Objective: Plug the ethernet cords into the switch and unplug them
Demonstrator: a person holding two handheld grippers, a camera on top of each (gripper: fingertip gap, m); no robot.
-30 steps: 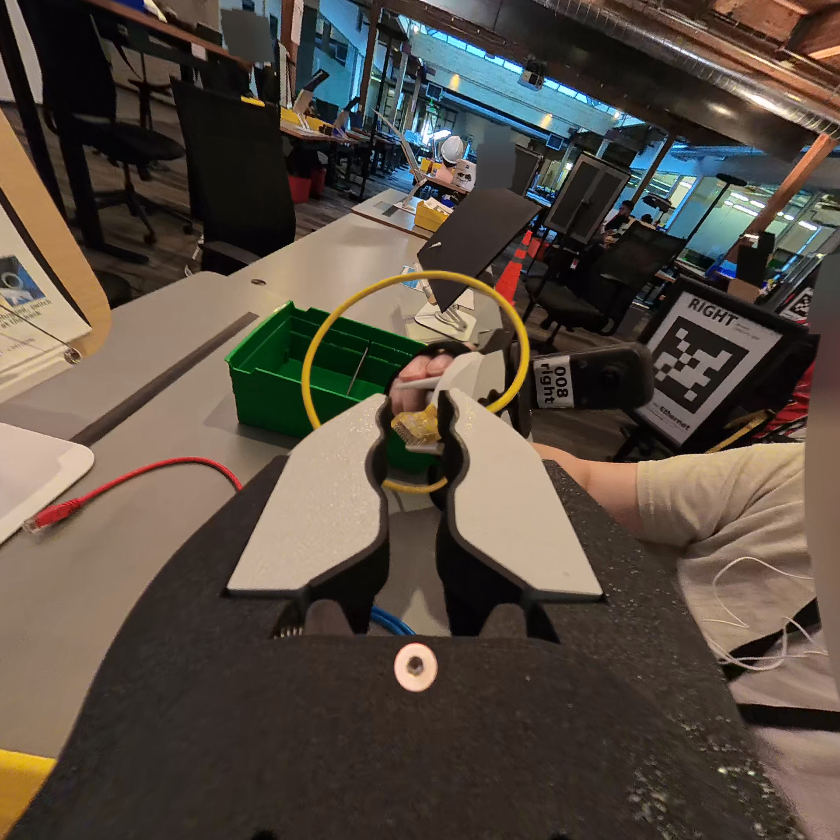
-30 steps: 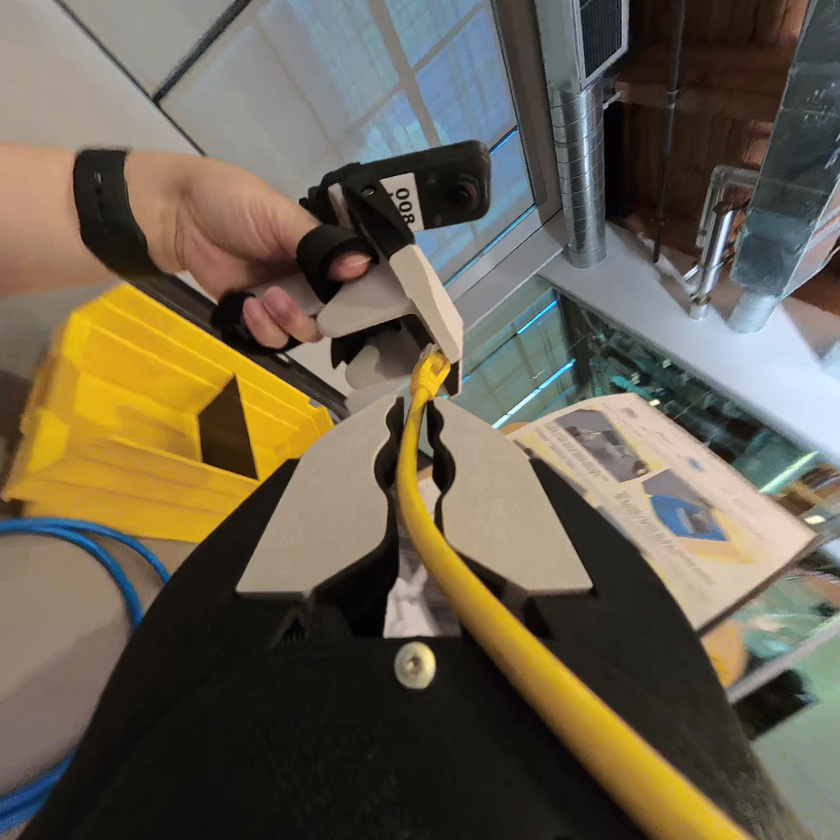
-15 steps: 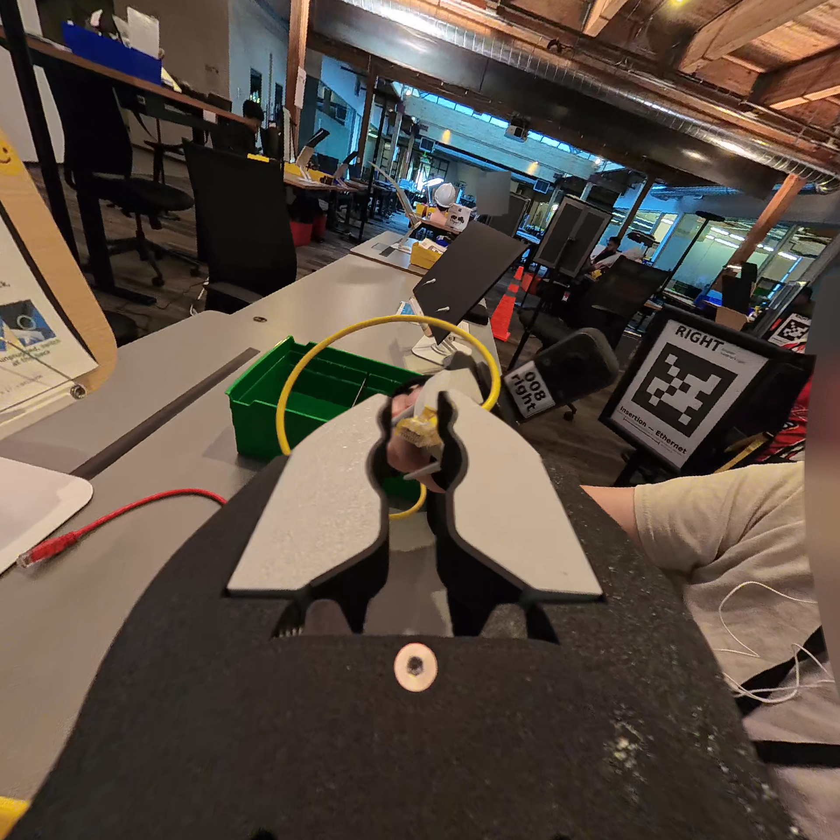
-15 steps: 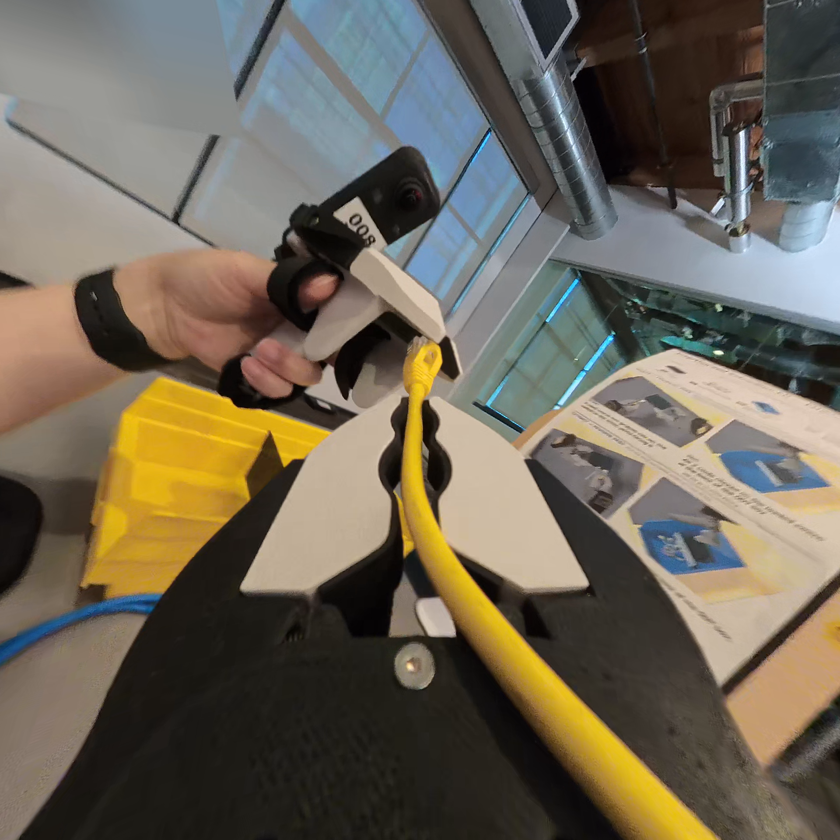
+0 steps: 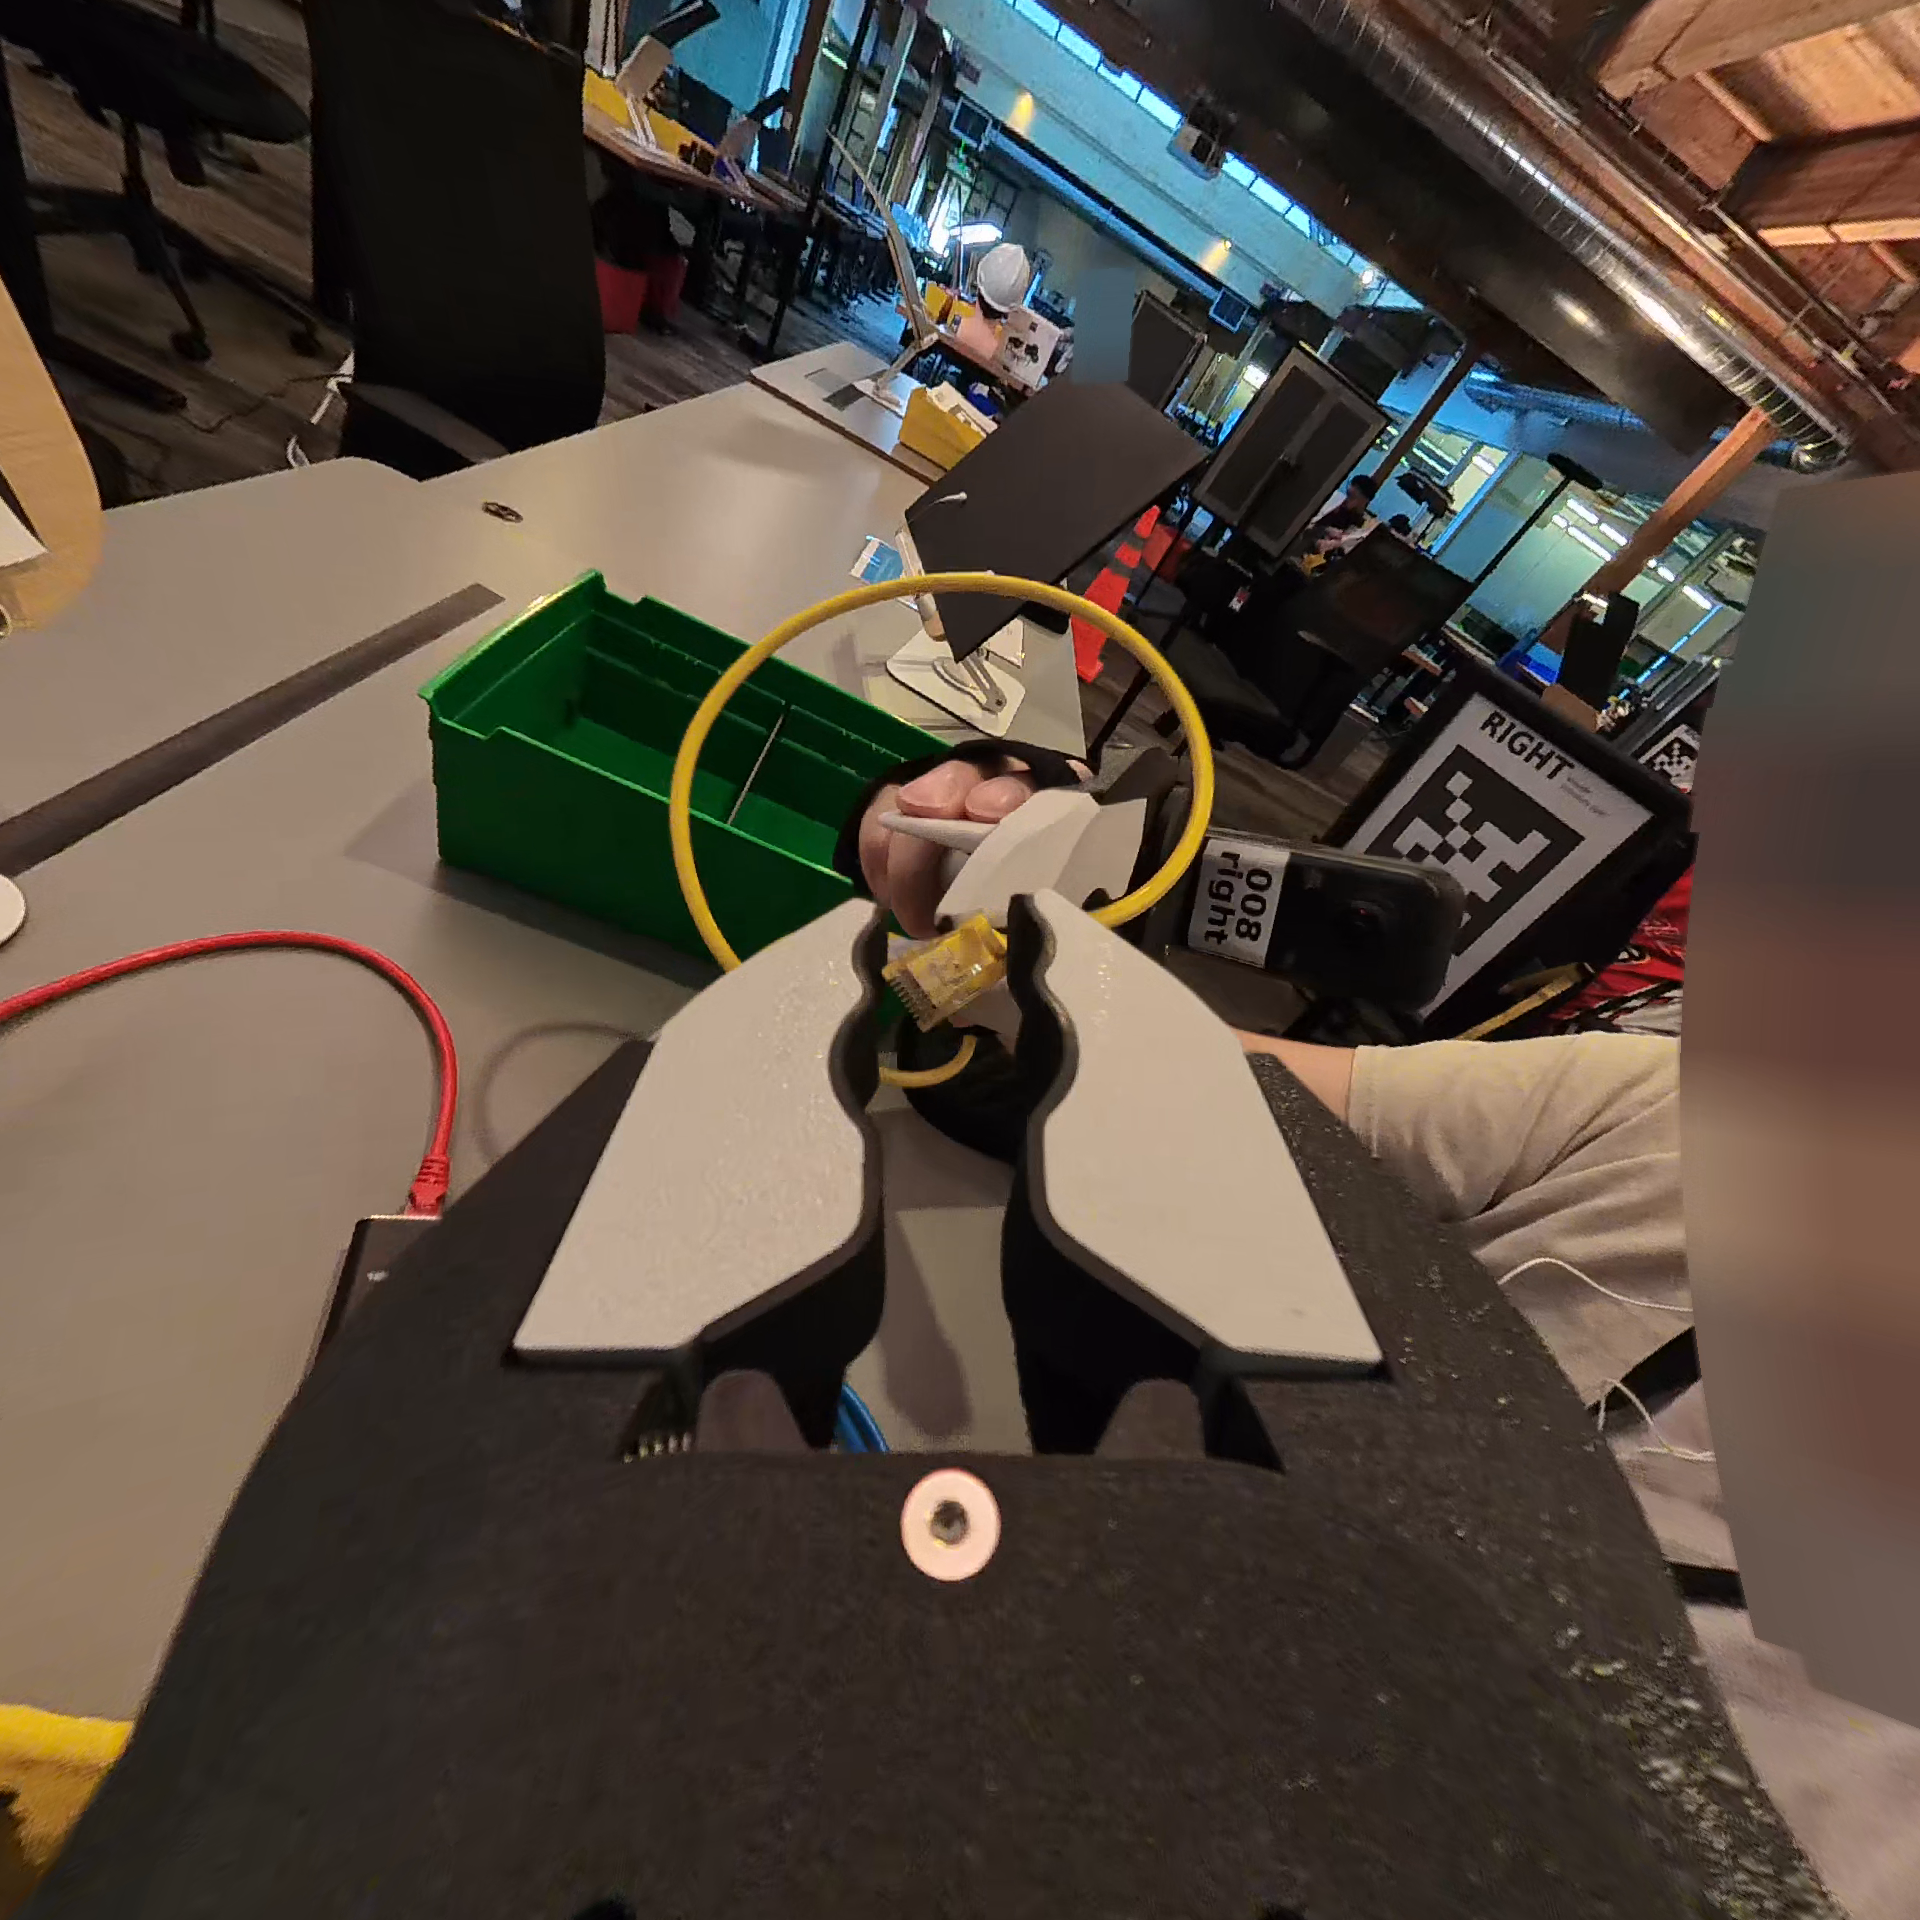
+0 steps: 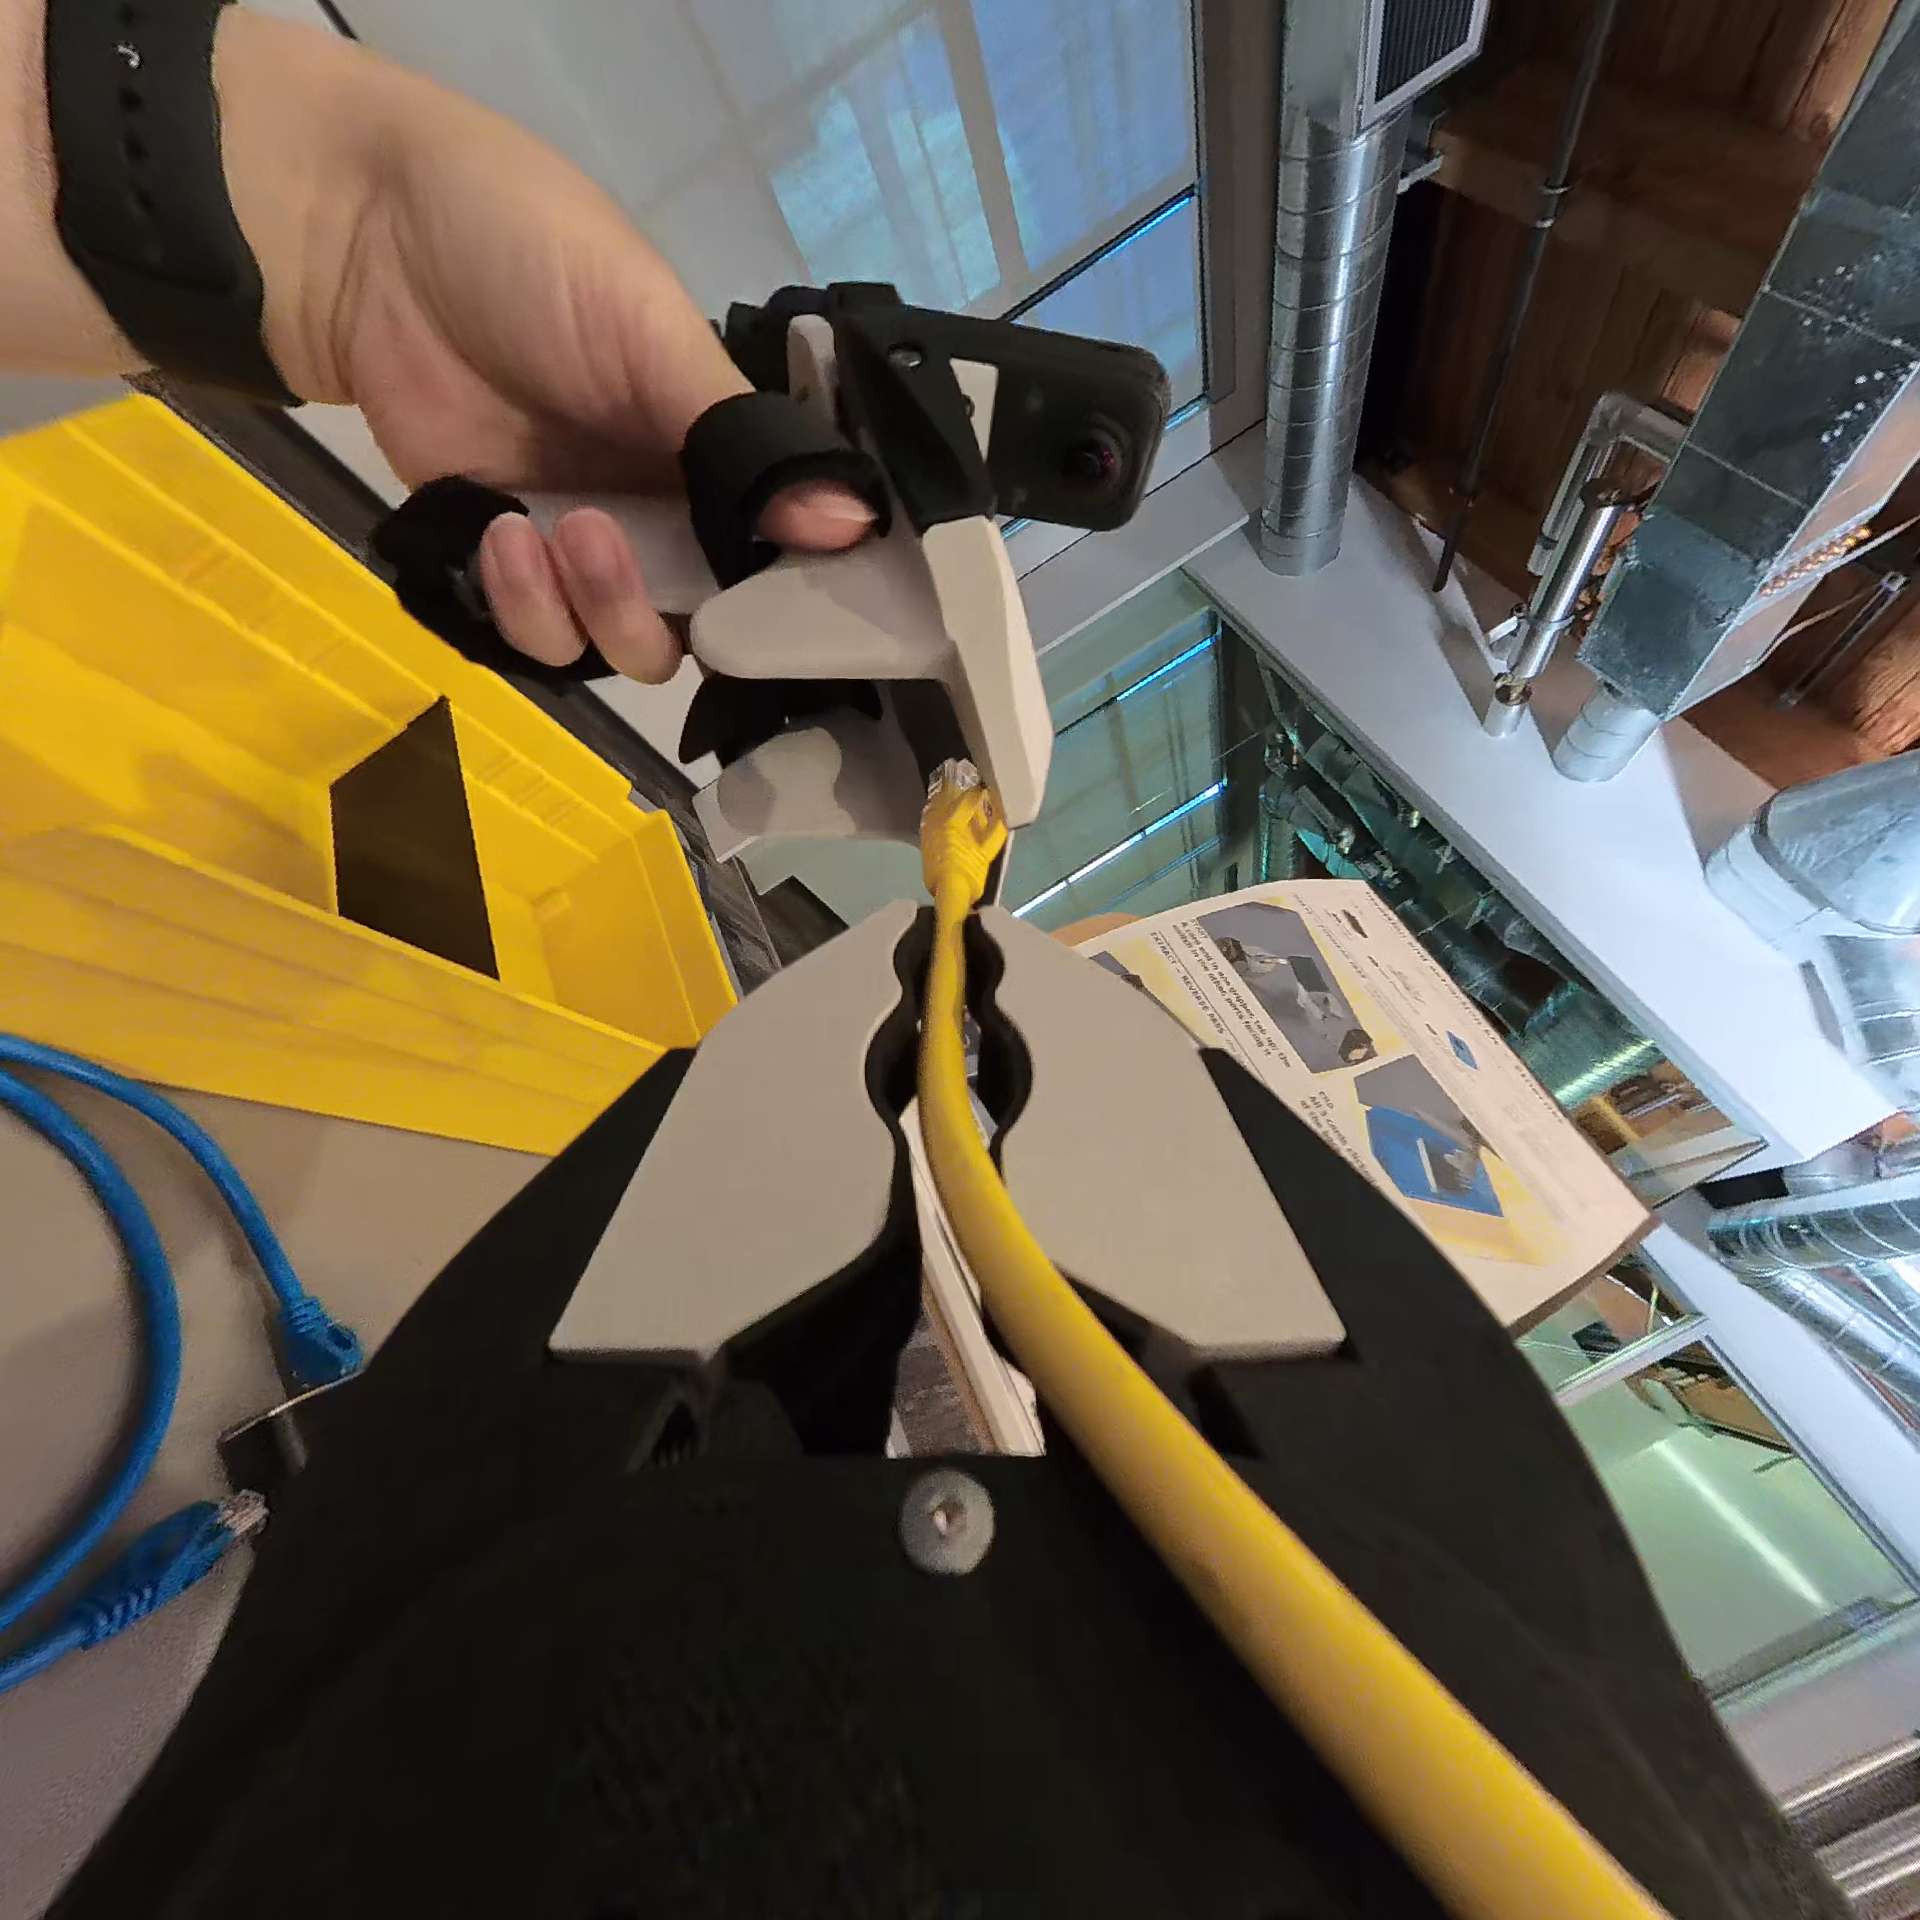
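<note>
My right gripper point(image 6: 940, 920) is shut on the yellow ethernet cable point(image 6: 966, 1101) just behind its yellow plug point(image 6: 961, 821), held up in the air. The cable runs back over the gripper body and loops round in the left wrist view point(image 5: 686, 769). My left gripper point(image 5: 945, 925) faces the right one, and the plug point(image 5: 940, 966) sits between its fingertips. The right wrist view shows the left gripper point(image 6: 873, 821) open. The plug lies against its upper finger point(image 6: 997, 675), with a gap to the lower finger point(image 6: 779, 800). The right gripper's white fingers point(image 5: 1029, 852) show just behind the plug.
A green bin point(image 5: 623, 769) stands on the grey table point(image 5: 260, 1039). A red cable point(image 5: 312, 951) ends at a black box point(image 5: 358, 1262) by my left gripper. A yellow bin point(image 6: 260, 831), a blue cable point(image 6: 156, 1299) and an instruction sheet point(image 6: 1351, 1060) show in the right view. The tips of both grippers are at nearly the same place.
The right gripper tightened on the yellow cable and has kept it. Both grippers tilted and shifted together. The left gripper's fingers have spread a little around the plug.
</note>
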